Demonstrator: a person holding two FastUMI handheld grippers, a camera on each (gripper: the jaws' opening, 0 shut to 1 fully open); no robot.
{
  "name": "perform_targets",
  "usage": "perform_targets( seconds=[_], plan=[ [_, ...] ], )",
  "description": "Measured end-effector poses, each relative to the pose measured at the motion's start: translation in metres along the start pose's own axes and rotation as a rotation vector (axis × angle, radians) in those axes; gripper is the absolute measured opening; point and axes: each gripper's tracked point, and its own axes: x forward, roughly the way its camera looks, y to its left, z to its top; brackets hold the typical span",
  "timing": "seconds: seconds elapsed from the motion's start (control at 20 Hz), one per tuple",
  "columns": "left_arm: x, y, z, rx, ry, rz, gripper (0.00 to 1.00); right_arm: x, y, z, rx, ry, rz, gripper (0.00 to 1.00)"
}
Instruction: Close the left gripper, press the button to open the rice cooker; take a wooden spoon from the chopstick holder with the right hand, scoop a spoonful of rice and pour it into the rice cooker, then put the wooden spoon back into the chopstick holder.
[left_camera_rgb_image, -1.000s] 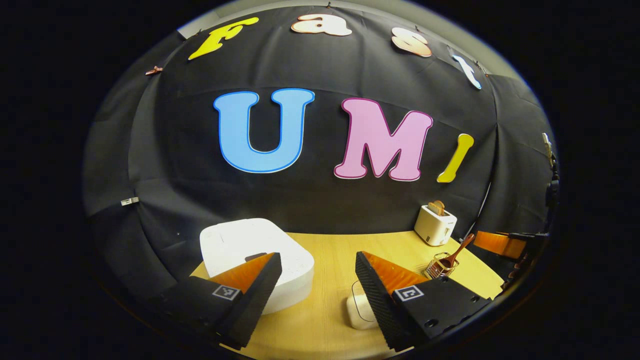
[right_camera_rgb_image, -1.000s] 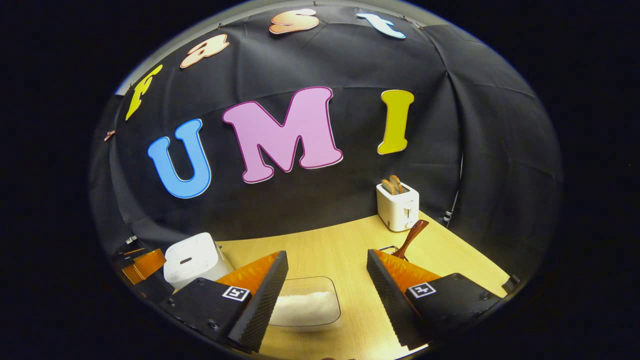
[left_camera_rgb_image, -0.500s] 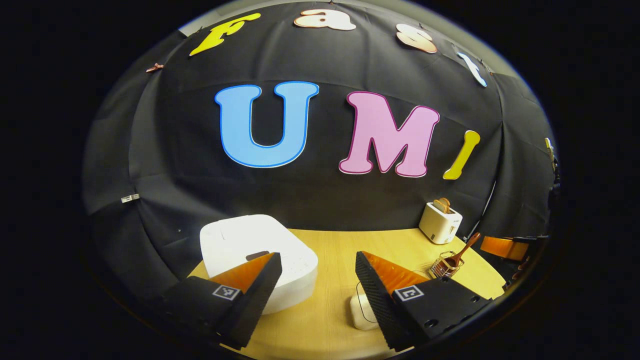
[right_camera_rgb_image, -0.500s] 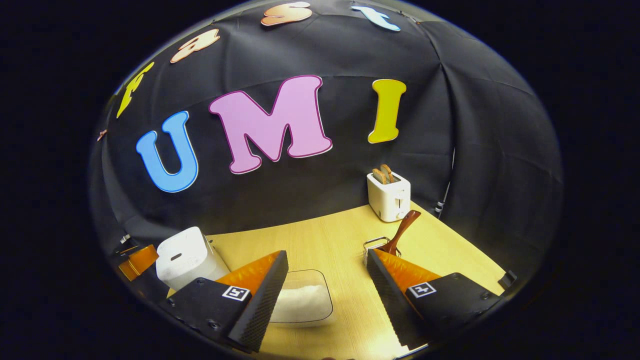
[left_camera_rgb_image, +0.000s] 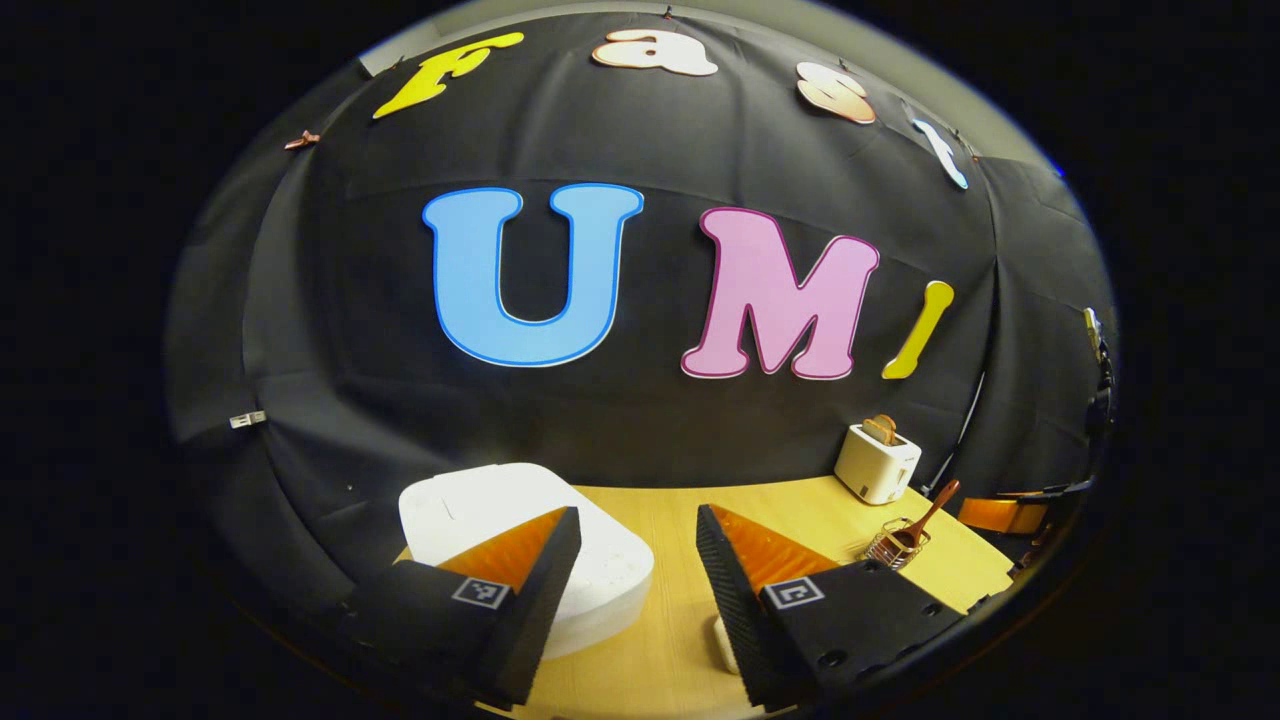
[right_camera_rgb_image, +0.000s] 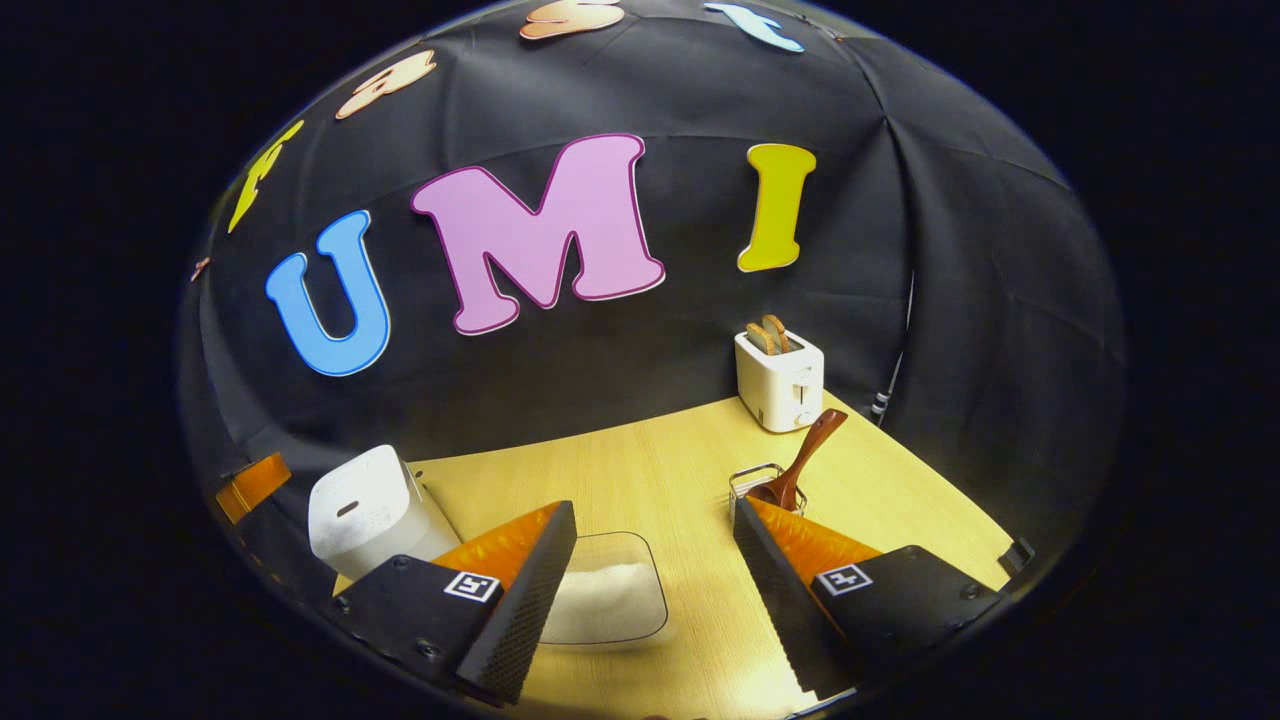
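A: Wooden spoon (right_camera_rgb_image: 808, 455) stands tilted in the chopstick holder (right_camera_rgb_image: 752, 482) near the toaster (right_camera_rgb_image: 780, 378); looks light and stiff.

B: Your right gripper (right_camera_rgb_image: 655, 590) gapes wide, empty. Pinch the handle high up.

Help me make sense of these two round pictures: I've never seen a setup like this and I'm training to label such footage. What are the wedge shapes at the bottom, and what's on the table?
Each picture comes from a fisheye camera riding on a hand-held two-finger gripper, looking forward along its fingers. The wedges at the bottom are those fingers.

In the left gripper view, the left gripper is open and holds nothing. Just beyond it sits the white rice cooker, lid down.

In the right gripper view, the right gripper is also open and empty. Between its fingers lies a clear container of rice. Farther right, a wooden spoon leans in a wire chopstick holder, and behind it stands a white toaster with bread in its slots. All rest on a wooden table.

Nothing has been picked up yet.
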Motion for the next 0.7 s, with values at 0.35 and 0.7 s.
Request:
perform_targets(
  seconds=[0.35, 0.7],
  plan=[
    [0.028, 0.040, 0.013, 0.018, -0.008, 0.043, 0.39, -0.002, -0.009, -0.001, -0.013, 0.003, -0.030, 0.99],
    [0.069, 0.078, -0.032, -0.037, 0.091, 0.100, 0.05, -0.006, -0.025, -0.006, -0.007, 0.008, -0.074, 0.98]
  ],
)
